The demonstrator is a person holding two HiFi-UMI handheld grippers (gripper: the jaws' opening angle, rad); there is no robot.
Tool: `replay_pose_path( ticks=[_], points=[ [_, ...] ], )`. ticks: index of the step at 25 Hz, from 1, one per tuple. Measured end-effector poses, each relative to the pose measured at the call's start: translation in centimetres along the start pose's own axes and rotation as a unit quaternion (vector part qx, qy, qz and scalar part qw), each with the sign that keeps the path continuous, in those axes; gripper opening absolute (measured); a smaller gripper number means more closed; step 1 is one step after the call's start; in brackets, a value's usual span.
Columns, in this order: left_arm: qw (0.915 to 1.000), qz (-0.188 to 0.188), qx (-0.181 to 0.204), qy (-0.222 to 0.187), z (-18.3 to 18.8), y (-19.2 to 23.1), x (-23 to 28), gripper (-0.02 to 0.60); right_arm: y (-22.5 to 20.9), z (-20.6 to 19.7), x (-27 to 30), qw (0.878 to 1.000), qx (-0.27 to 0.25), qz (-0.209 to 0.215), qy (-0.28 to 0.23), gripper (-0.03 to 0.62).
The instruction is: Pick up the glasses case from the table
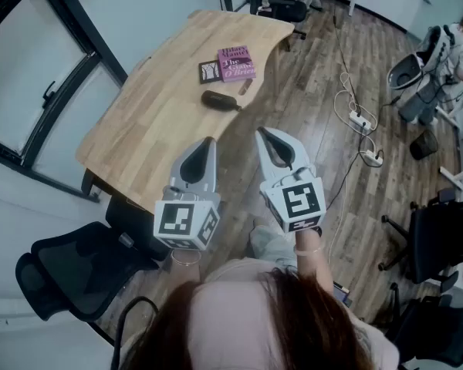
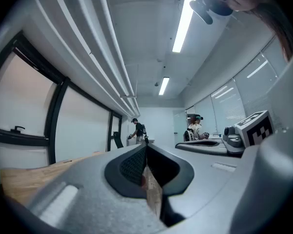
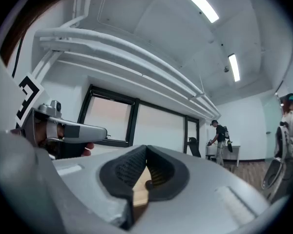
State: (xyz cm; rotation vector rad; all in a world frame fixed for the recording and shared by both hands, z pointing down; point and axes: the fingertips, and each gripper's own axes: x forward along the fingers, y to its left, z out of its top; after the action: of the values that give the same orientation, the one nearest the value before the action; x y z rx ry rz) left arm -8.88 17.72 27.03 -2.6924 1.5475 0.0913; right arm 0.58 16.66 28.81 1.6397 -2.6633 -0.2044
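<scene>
**Grippers closed, case untouched**

Left gripper (image 1: 209, 140) and right gripper (image 1: 261, 132) are both pressed together, empty and level. The case (image 1: 220, 100) lies just ahead by the table's (image 1: 139, 129) right edge, its long axis crosswise to them. Both tips look about equally near.

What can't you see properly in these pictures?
1. Case: head view, too small to show any detail.
2. Small thing beside the book: head view, too small to name.
3. Table: both gripper views, mostly covered by that tool's own body; head view, near corner covered by the left tool.
</scene>
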Motion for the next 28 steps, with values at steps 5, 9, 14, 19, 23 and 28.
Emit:
replay_pose_path(
  ticks=[5, 9, 14, 19, 23, 28],
  points=[
    [1.0000, -0.003, -0.001, 0.004, -0.2, -0.5, 1.6, 0.009, -1.3, 0.0, 0.2, 1.000, 0.011, 0.000, -0.007, 0.003],
    [1.0000, -0.006, -0.003, 0.007, -0.5, -0.9, 3.2, 0.009, -2.1, -0.1, 0.8, 0.999, 0.038, 0.018, -0.004, 0.003],
    [0.9998, -0.009, -0.010, 0.013, -0.9, -1.1, 5.4, 0.009, -3.4, -0.5, 1.9, 0.998, 0.049, 0.034, 0.003, 0.003],
    [0.9998, -0.002, -0.013, 0.014, -1.1, -1.1, 8.0, 0.009, -5.2, -1.0, 3.3, 0.998, 0.047, 0.041, 0.005, 0.003],
    [0.9998, 0.007, -0.009, 0.017, -1.3, -0.7, 10.1, 0.009, -6.7, -1.4, 4.7, 0.999, 0.021, 0.040, 0.005, 0.003],
    [0.9995, 0.024, -0.007, 0.017, -1.6, 0.1, 12.6, 0.009, -8.0, -2.0, 6.8, 0.998, -0.005, 0.057, 0.003, 0.003]
  ],
)
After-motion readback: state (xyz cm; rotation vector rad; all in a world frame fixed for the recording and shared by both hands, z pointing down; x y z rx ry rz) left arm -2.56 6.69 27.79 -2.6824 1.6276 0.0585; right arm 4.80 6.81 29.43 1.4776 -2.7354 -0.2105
